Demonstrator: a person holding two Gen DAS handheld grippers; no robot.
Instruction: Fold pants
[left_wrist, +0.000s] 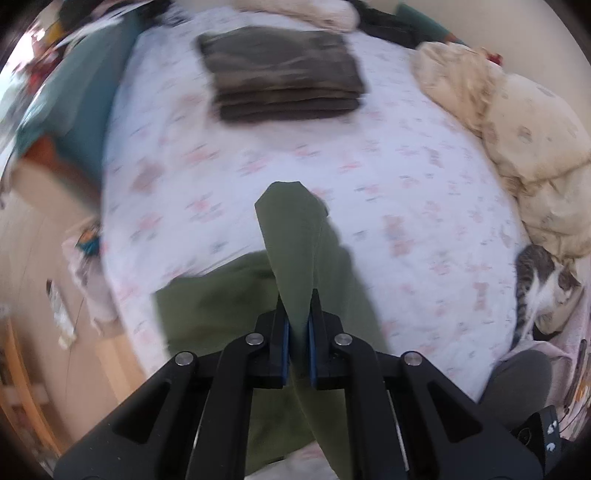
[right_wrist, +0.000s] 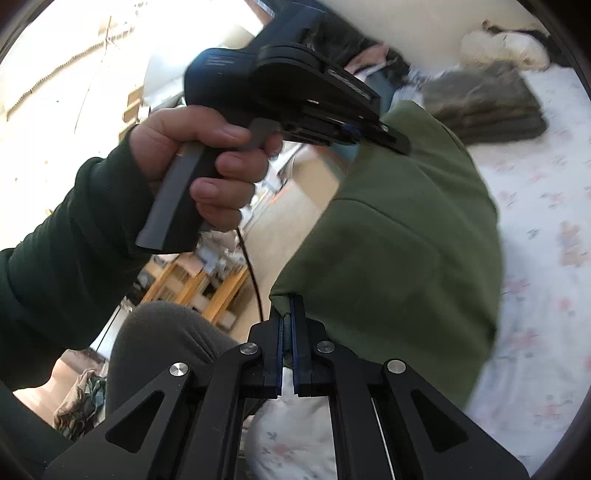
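Note:
The olive green pants hang above a bed with a white flowered sheet. My left gripper is shut on a pinched fold of the pants, which sticks up past the fingertips. My right gripper is shut on another edge of the pants, which drape to the right over the sheet. The left gripper also shows in the right wrist view, held by a hand and clamped on the cloth's upper edge.
A folded stack of dark brown clothes lies at the far side of the bed. A cream duvet is bunched on the right, with a tabby cat below it. A teal cloth lies at the left edge. My knee is near the bed.

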